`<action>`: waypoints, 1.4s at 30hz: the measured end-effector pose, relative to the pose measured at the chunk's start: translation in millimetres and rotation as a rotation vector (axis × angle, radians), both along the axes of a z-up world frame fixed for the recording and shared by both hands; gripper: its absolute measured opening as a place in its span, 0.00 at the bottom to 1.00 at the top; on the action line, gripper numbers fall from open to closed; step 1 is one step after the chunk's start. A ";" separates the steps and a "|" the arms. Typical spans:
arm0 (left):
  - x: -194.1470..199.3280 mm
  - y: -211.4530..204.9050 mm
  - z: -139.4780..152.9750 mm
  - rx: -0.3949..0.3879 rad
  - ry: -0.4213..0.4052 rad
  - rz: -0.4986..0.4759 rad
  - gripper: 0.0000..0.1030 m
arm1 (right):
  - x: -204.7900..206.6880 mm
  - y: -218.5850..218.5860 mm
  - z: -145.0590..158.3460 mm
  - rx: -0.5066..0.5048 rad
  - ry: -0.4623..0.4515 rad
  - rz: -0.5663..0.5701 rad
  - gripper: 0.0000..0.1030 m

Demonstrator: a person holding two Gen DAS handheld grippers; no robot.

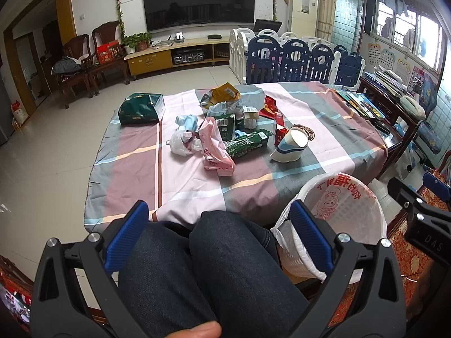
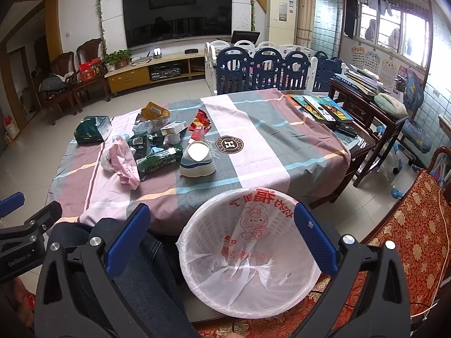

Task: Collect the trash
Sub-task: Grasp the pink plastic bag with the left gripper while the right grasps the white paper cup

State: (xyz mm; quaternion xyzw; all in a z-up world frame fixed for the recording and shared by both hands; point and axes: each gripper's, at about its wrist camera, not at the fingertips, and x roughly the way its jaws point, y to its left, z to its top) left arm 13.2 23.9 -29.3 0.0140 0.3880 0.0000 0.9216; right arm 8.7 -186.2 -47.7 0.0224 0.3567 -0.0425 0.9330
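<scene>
Both grippers were held low over the person's lap, jaws spread wide and gripping nothing: the left gripper (image 1: 218, 242) framed the knees (image 1: 214, 267) between its blue pads, and the right gripper (image 2: 221, 242) framed the lined waste basket (image 2: 251, 256), which sat directly ahead of and between its fingers. From the left jaws the basket lay just off the right pad.

All of the trash was well ahead of both sets of jaws, heaped on the checked tablecloth (image 1: 253, 174): a pink plastic bag (image 1: 215, 148), a crumpled white bag (image 1: 181, 140), a green wrapper (image 1: 249, 142), red packets (image 1: 277, 124) and a yellow pouch (image 1: 224, 93), with a dark green packet (image 1: 141, 108) apart, further to the left. A tipped white cup (image 1: 290, 145) lay closest to the right jaws, on the near right edge of the heap.

Judging from this, nothing had been collected yet and the risks lay in the first reach. The pieces overlapped, so a pinch on one bag would probably drag its neighbours or scatter them toward the table edge. Thin film could slip from the ribbed pads or snag and lift the cloth with it. The cup looked likely to roll if nudged. The basket's loose liner (image 2: 225, 248) could fold inward if a jaw brushed it, and a light wrapper released above the rim might drift past it onto the floor.
</scene>
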 end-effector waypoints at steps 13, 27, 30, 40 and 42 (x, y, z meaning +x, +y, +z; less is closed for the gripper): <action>46.5 114.4 -61.5 -0.233 0.109 0.312 0.87 | 92.5 14.7 -54.4 0.033 0.153 0.102 0.66; 121.8 116.3 -81.9 -0.349 0.170 0.357 0.92 | 255.3 16.8 -126.6 0.071 0.256 0.076 0.85; 161.6 96.7 -87.9 -0.359 0.207 0.279 0.92 | 257.6 15.4 -134.1 0.108 0.261 0.105 0.65; 261.6 45.2 -128.8 -0.313 0.264 0.139 0.51 | 205.9 -12.3 -110.0 0.182 0.194 0.143 0.64; 265.6 40.6 -141.5 -0.328 0.313 0.109 0.28 | 189.2 -24.0 -103.1 0.206 0.177 0.125 0.64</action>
